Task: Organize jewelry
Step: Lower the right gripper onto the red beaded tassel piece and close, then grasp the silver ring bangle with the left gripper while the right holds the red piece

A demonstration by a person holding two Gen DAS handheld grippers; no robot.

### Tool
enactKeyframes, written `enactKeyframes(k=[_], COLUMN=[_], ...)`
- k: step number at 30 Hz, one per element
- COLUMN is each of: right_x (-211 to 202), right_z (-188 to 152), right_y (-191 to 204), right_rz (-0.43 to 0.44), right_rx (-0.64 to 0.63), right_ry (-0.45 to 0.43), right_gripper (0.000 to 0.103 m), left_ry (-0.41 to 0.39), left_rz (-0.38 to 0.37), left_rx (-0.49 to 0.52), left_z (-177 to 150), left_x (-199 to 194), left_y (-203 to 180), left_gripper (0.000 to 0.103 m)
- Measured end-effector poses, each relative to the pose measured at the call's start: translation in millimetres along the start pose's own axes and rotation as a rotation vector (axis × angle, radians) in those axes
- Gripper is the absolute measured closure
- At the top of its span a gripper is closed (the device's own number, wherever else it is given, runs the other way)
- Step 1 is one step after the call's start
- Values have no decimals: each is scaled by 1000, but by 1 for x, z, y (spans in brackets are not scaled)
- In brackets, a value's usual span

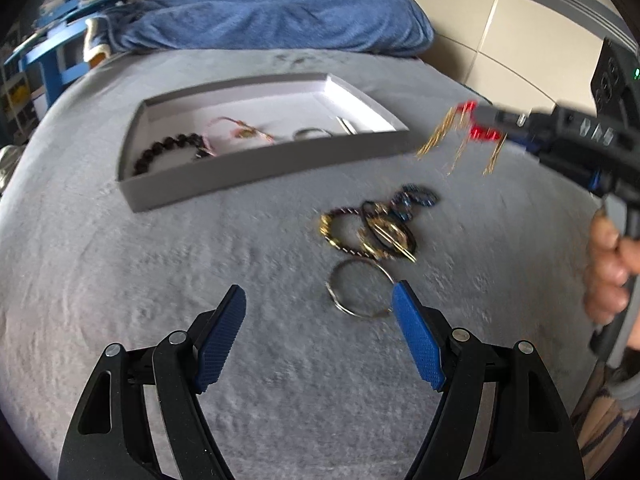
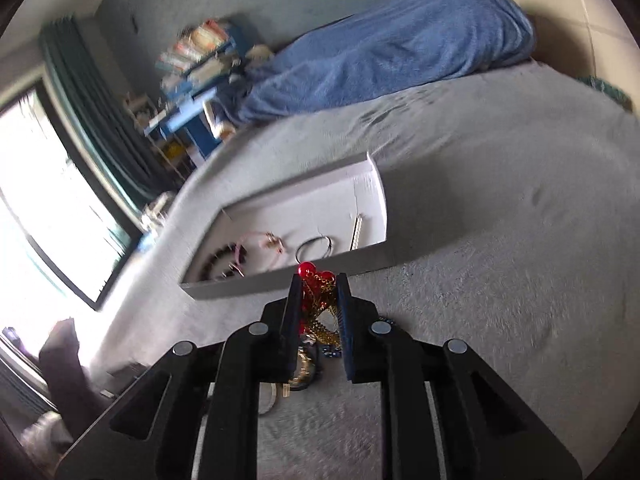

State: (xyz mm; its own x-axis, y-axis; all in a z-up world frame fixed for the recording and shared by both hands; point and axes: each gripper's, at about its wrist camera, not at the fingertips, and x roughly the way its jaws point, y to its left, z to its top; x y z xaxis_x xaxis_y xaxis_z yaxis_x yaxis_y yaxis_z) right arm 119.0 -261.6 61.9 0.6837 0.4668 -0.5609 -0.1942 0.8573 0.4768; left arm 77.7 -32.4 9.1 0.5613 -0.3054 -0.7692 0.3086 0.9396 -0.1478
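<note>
two tools working over a grey bed, one loaded and one spread wide.
right tool (image 2: 319,280) is clenching a red-and-gold necklace (image 2: 316,292), lifted clear of the bed (image 1: 200,260) just beside the grey tray (image 1: 256,168); left tool (image 1: 320,296) is hanging released above the bedcover, its right pad near a silver hoop (image 1: 356,288) and a cluster of bracelets (image 1: 372,228).
</note>
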Motion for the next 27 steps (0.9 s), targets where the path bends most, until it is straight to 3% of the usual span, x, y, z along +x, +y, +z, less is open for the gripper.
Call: enactKeyframes(k=[7,13,16,21,27], right_x=[-16,-16,-10,1,4], right_z=[-1,-4,-5,-9,-8], right_y=[-16,-23,-19,-9,-2], right_rz=[-3,-11,-7,-13,-4], right_rx=[50,67,61,21,-1], right_ry=[-18,-17,-9,13,11], right_gripper=[87,87,87,87,87], left_ry=[20,25,25,18,-32], left_rz=[13,29,24,39,36], left_rx=[121,184,193,206,134], left_z=[-5,-8,-8,-9,5], left_x=[26,38,38,32,9], left_y=[-25,-33,-34,-35,-18], left_gripper=[27,38,51,52,52])
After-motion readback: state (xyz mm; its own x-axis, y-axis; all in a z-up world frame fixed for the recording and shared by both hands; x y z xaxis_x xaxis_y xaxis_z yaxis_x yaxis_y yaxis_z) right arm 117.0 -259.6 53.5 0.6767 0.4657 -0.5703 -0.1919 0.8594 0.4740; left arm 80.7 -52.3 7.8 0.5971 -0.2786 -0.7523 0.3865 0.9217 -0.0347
